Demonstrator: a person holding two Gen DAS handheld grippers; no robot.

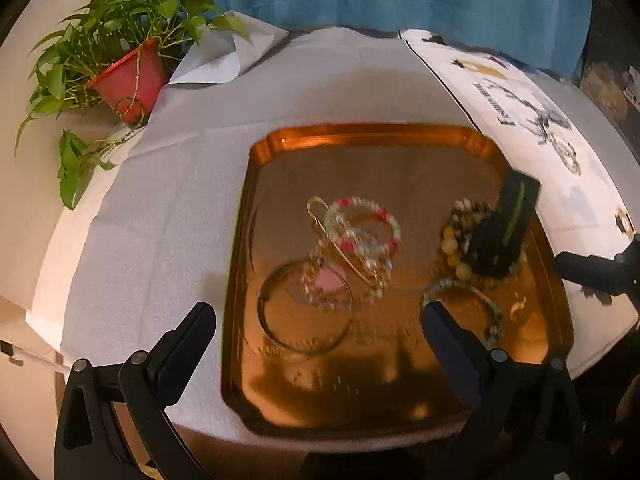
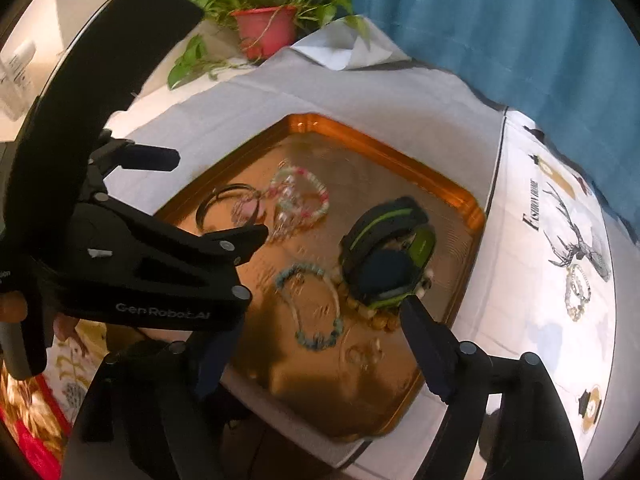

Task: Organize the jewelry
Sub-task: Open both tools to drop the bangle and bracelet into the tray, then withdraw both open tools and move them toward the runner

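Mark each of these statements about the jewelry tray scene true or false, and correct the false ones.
1. The jewelry lies on a gold-coloured tray. True.
2. The left tool is clamped on the thin metal bangle. False: its jaws stand wide open above the tray and grip nothing.
3. A black watch with a green stripe sits on the tray beside a yellow bead bracelet. True.
4. The potted plant stands on the tray. False: its red pot is off the tray, at the table's far left corner.
5. The right tool holds the blue bead bracelet. False: its jaws are open and empty.
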